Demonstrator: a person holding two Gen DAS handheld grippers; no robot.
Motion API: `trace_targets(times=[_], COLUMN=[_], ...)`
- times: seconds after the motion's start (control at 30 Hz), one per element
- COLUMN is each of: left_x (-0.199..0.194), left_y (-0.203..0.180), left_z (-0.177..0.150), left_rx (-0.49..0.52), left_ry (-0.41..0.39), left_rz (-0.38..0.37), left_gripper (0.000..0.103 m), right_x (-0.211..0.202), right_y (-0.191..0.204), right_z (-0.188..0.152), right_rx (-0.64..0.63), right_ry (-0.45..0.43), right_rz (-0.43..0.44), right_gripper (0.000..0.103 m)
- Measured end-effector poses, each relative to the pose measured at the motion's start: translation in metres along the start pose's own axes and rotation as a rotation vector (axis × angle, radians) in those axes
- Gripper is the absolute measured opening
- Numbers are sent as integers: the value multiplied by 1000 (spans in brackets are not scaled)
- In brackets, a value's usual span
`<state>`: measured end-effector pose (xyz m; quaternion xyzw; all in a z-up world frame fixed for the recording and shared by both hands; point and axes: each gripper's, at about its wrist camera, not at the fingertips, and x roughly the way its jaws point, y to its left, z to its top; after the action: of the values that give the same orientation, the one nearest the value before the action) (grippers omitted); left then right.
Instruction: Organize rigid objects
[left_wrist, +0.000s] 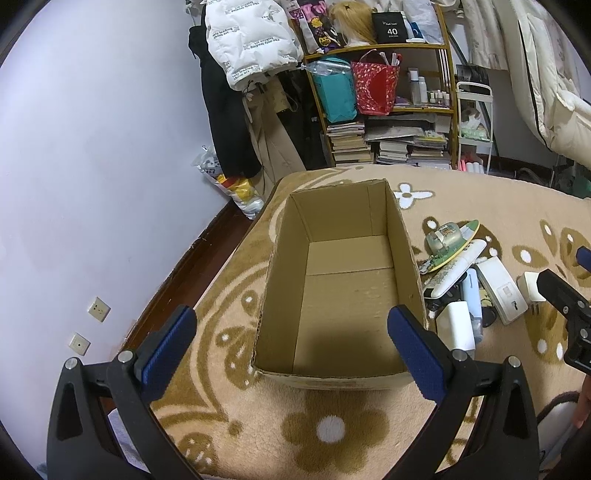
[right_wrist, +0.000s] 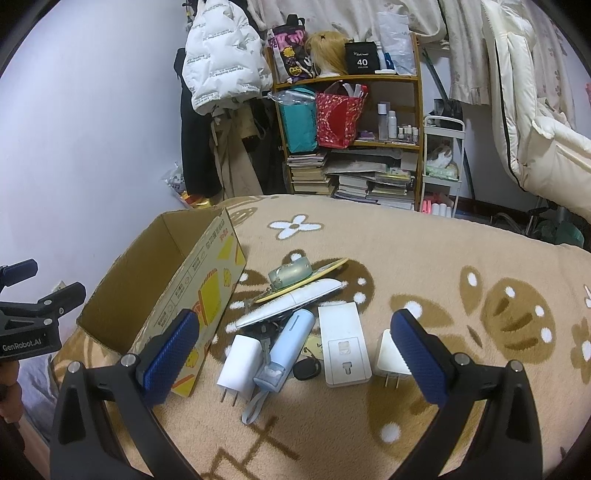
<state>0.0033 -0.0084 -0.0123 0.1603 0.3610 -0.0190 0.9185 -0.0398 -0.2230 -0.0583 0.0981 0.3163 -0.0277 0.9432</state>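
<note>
Nothing has gone into the cardboard box (left_wrist: 343, 280) yet: its floor is bare, so the sorting looks to be at its very start. The box sits open-topped on the flower-patterned blanket (right_wrist: 461, 258) of a bed, and the things to be tidied lie in a loose heap just right of it. Nearest are a white charger (right_wrist: 238, 363) with its prongs toward the camera, a pale blue tube-shaped gadget (right_wrist: 286, 343) leaning beside it, a white socket adapter (right_wrist: 343, 343), a small white plug (right_wrist: 388, 356) and a black key fob (right_wrist: 306, 369); farther off, a long white remote-like piece (right_wrist: 291, 306) lies across a flat yellow-rimmed board (right_wrist: 314, 277). The left tool (left_wrist: 291, 343) hovers over the near end of the box, spread wide and empty. The right tool (right_wrist: 291, 347) hangs above the heap, also wide and empty. The next move probably calls for lowering the right tool onto one free-lying item, likely the charger or the adapter, squarely enough that it does not drag its neighbours.
</note>
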Motion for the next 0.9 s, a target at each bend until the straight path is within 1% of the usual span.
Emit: trace_targets(times=[0.23, 0.53, 0.9], left_x=[0, 0, 1], left_y=[0, -1, -1], left_z=[-1, 0, 0], left_rx=[4, 18, 20], left_ry=[1, 12, 17], left_rz=[-2, -3, -1], left_gripper=[102, 102, 102], right_x=[0, 7, 5], right_y=[0, 2, 1], right_z=[0, -8, -4], right_rx=[4, 3, 6], right_ry=[3, 8, 10], right_rz=[-1, -2, -3], right_gripper=[103, 103, 103])
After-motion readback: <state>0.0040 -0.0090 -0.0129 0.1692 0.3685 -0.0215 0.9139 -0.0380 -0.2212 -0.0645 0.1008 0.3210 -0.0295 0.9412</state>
